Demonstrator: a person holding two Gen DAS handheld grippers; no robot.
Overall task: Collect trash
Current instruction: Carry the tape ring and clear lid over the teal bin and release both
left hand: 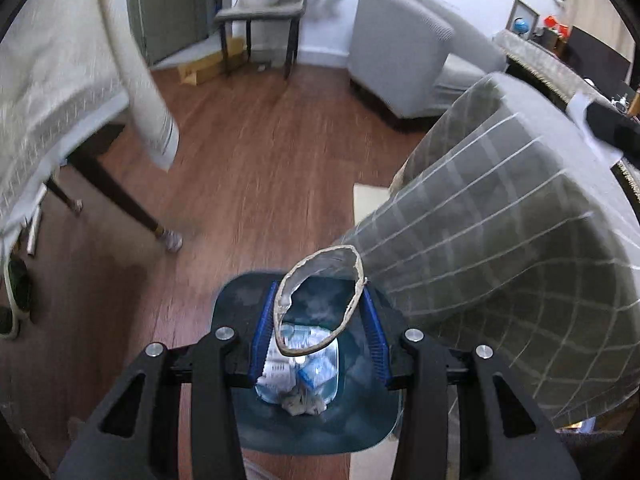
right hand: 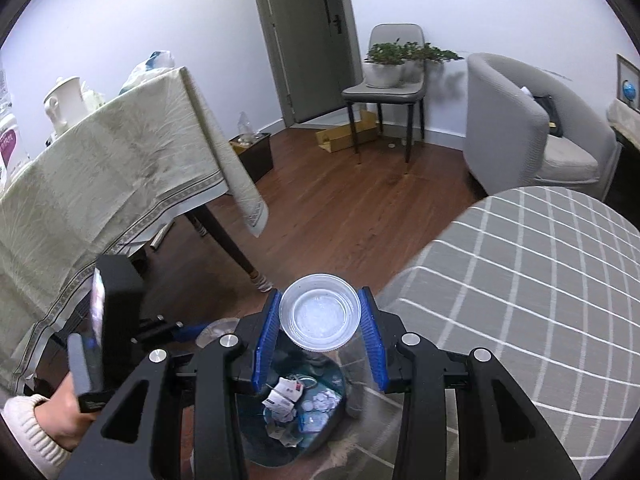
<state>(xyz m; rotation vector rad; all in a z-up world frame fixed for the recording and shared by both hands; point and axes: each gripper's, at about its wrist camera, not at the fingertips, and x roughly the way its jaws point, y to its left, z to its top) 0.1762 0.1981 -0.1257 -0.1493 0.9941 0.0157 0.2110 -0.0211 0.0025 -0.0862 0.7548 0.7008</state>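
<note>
Trash items in hand, two: one squashed clear cup [left hand: 320,304], brown-rimmed, is sitting clamped between the left gripper [left hand: 320,336] pads; one clear plastic tub [right hand: 319,311] is sitting clamped in the right gripper [right hand: 319,332], mouth facing the camera. Bin [right hand: 332,408], one, dark teal, is lying directly below both sets of fingers and is already holding paper scraps [right hand: 284,396]. Both loads are hanging over its opening, neither hand clearly nearer. Checked stool [right hand: 520,300], one, is standing just beside the bin.
</note>
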